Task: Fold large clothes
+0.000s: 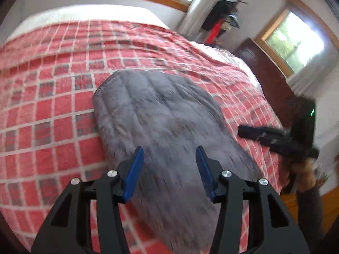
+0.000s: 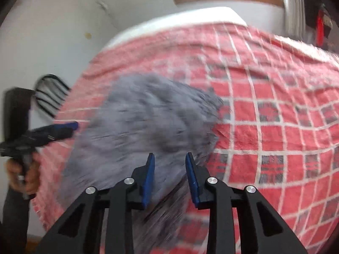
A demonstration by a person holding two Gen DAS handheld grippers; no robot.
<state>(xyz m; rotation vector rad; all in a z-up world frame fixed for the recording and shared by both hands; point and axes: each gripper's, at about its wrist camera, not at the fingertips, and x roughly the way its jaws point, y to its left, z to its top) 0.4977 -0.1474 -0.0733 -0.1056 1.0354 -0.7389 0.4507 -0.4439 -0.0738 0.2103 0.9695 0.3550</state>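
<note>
left gripper (image 1: 169, 154) above near end of garment (image 1: 161, 114), jaws spread wide, holding nothing | right gripper (image 2: 169, 160) over same garment, jaws parted narrower, holding nothing | grey garment lies on red checked bedspread (image 1: 53, 110), both views blurred

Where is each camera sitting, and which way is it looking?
Left wrist: sits on the left gripper, looking forward over the grey garment on the red checked blanket; its own blue fingers show, and the right gripper at the right edge.
Right wrist: sits on the right gripper, looking over the same garment; the left gripper shows at the left edge.
Shared: garment, blanket, both grippers.
</note>
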